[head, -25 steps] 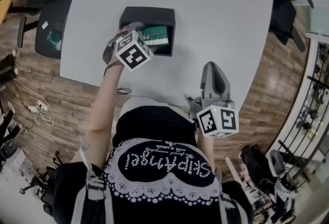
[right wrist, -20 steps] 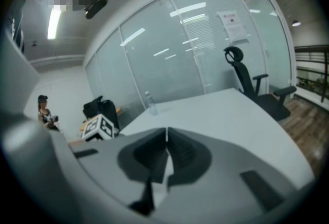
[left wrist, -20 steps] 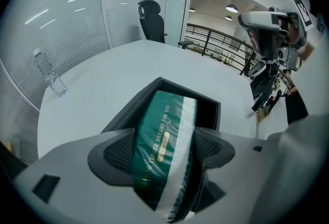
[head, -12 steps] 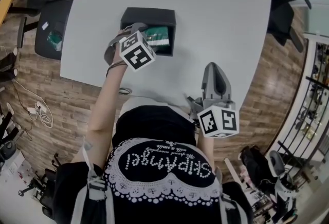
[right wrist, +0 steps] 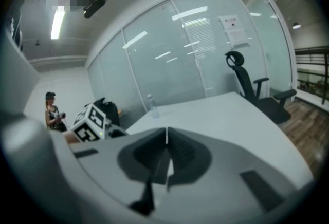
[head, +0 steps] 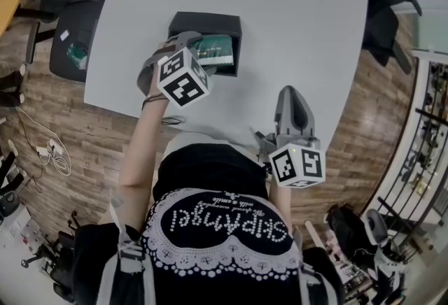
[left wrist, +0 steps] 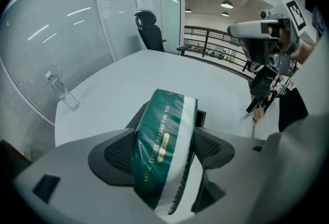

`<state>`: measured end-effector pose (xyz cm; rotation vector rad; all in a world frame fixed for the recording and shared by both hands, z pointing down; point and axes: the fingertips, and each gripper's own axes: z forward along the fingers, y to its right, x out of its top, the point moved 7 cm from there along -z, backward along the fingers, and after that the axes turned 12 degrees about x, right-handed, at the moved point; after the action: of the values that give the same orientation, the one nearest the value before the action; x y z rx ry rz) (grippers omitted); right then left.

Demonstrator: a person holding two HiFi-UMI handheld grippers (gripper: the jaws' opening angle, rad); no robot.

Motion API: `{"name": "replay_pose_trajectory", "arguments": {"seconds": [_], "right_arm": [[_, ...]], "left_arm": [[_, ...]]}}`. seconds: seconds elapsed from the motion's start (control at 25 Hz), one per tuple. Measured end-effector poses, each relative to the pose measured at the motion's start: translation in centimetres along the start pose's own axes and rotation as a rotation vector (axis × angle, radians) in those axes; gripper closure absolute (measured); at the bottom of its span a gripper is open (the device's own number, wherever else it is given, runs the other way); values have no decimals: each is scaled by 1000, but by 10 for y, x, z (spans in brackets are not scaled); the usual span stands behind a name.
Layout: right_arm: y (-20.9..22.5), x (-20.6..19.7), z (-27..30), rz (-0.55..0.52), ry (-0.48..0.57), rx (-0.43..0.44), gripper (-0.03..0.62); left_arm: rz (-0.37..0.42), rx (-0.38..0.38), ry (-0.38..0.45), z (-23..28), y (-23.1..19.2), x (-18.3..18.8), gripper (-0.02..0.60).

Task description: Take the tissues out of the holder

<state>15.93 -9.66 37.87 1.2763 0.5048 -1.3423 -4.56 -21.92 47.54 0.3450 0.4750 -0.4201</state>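
A green tissue pack (left wrist: 163, 141) with a white stripe sits clamped between the jaws of my left gripper (left wrist: 164, 152), lifted and tilted above the black holder (left wrist: 200, 116). In the head view the left gripper (head: 183, 52) hovers over the near edge of the open black holder (head: 204, 22), with the green tissue pack (head: 213, 50) showing beside its marker cube. My right gripper (head: 292, 109) rests low over the near table edge, away from the holder. Its jaws (right wrist: 165, 147) are pressed together with nothing between them.
The white table (head: 280, 10) spreads around the holder. A clear plastic bottle (left wrist: 62, 92) stands near the table's far left edge in the left gripper view. Office chairs (head: 66, 17) stand off the table's left and right (head: 392, 10) sides.
My left gripper has drawn slightly back toward me and up with the green pack. The right gripper has stayed in place.
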Motion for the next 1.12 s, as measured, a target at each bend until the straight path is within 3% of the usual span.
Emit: {"name": "replay_pose_trajectory", "arguments": {"seconds": [0.36, 0.76, 1.12], "right_arm": [[-10, 1, -7, -12, 24, 28, 562], [-28, 4, -22, -35, 72, 69, 562], [-46, 11, -30, -68, 118, 99, 562]], "left_arm": [[-136, 64, 139, -50, -13, 8, 216], [-312, 316, 421, -139, -33, 21, 216], [-410, 392, 642, -201, -29, 27, 218]]}}
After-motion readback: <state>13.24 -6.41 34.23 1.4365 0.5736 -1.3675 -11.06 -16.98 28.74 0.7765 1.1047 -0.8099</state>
